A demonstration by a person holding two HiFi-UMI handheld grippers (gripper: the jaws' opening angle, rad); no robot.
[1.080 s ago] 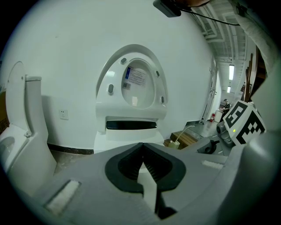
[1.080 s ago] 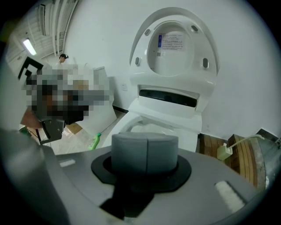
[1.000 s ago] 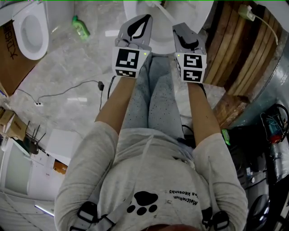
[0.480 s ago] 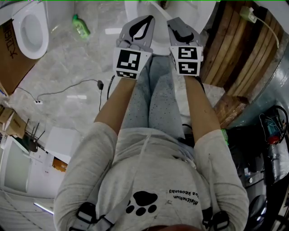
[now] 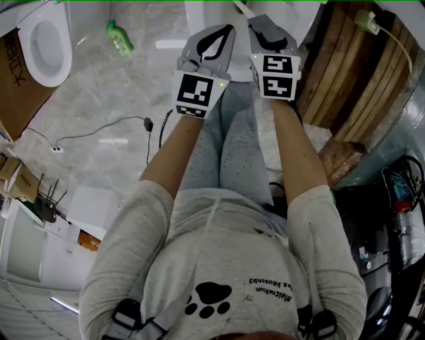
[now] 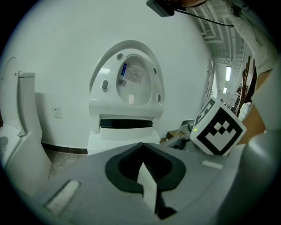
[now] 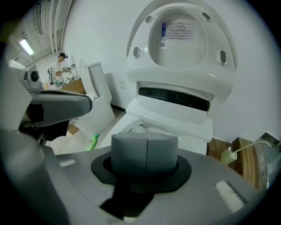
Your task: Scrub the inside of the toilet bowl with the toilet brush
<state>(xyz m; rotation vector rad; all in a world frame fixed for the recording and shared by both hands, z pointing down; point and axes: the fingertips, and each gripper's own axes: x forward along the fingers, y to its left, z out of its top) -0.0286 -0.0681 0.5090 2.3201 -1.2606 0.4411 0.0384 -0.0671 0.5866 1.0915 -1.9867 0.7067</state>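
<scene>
A white toilet (image 6: 127,94) stands straight ahead with its lid raised; its bowl (image 7: 134,127) opens below the lid (image 7: 184,39). In the head view only the bowl's rim (image 5: 199,13) shows at the top edge. My left gripper (image 5: 224,32) and right gripper (image 5: 257,21) are held side by side just short of that rim, above the person's knees. The left gripper (image 6: 141,154) has its jaws closed to a seam. The right gripper (image 7: 145,150) is also shut, with its jaws pressed together. Nothing shows between either pair of jaws.
A second toilet (image 5: 45,41) stands at the far left, with a small green bottle (image 5: 119,38) on the marble floor between the two toilets. A black cable (image 5: 99,133) runs across the floor. Curved wooden planks (image 5: 345,73) and a white bottle (image 7: 227,154) lie to the right.
Both grippers have moved forward towards the toilet rim. The right one has also drifted left, closer to the left gripper. Both have stayed shut.
</scene>
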